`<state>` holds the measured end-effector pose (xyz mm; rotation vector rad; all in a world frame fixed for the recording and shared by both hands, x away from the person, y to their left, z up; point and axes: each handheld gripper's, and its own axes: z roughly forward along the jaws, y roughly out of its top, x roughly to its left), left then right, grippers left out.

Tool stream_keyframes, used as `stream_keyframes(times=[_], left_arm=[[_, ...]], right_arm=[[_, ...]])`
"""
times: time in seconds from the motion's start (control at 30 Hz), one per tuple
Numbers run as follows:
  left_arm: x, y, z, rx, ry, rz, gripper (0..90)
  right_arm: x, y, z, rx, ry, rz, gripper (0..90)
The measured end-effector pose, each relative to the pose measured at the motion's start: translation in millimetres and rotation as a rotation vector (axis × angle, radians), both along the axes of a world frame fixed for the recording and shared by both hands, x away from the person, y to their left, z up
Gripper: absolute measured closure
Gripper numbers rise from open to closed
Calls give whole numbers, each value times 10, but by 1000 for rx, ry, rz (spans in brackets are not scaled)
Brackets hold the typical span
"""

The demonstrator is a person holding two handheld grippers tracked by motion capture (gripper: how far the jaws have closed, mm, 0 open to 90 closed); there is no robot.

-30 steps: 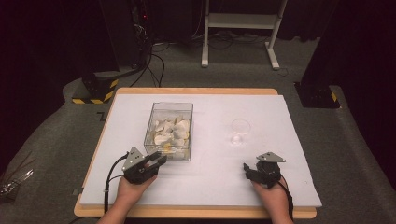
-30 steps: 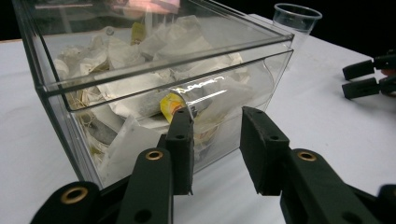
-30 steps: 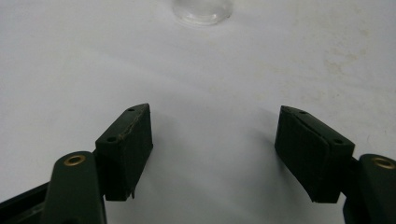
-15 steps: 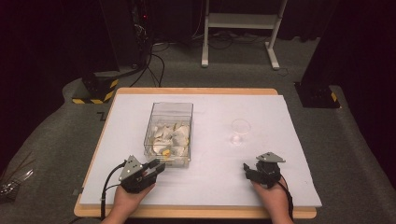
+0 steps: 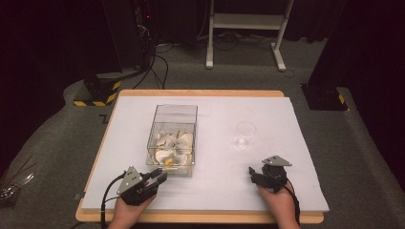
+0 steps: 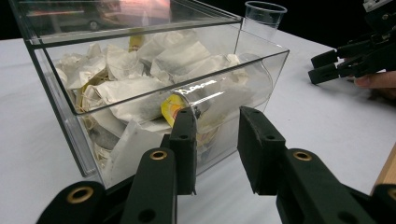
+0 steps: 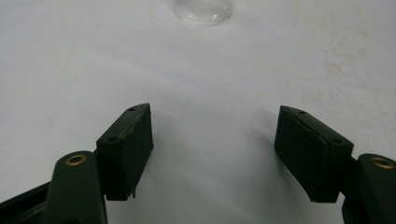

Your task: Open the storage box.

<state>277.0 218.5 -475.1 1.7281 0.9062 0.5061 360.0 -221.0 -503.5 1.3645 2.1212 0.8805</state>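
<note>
A clear box (image 5: 173, 138) of paper sachets (image 6: 140, 88) stands left of centre on the white surface (image 5: 215, 191). The left hand-held gripper (image 5: 160, 177) sits just near of the box's near right corner, its jaws narrowly parted, having just been closing on nothing. The right hand-held gripper (image 5: 251, 174) rests well to the right, jaws wide and empty, a clear cup (image 5: 245, 134) beyond it.

Left gripper (image 5: 160, 179) drawn back from the clear box (image 5: 173, 138), toward the table's near edge. Jaws have been closing, nothing between.
</note>
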Motion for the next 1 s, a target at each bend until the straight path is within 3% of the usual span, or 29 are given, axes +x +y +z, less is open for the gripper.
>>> stream_keyframes(times=[0.2,0.37,0.5,0.57,0.7,0.83,1.0], left_arm=[[-59,42,65,7,-37,80,694],[-98,179,168,-30,-99,154,714],[-71,207,222,-17,-129,188,708],[-30,215,247,-4,-140,221,661],[85,240,286,-12,-136,282,599],[252,237,270,-11,-96,283,557],[319,205,231,12,-80,273,569]], right_arm=[[0,-1,-1,-3,-4,3,280],[1,-1,-1,-1,-2,2,280],[2,-2,0,2,3,1,280],[5,-4,-2,3,1,1,280],[4,-4,-2,3,1,1,280],[4,-4,-2,3,1,1,280],[1,-2,0,2,2,1,281]])
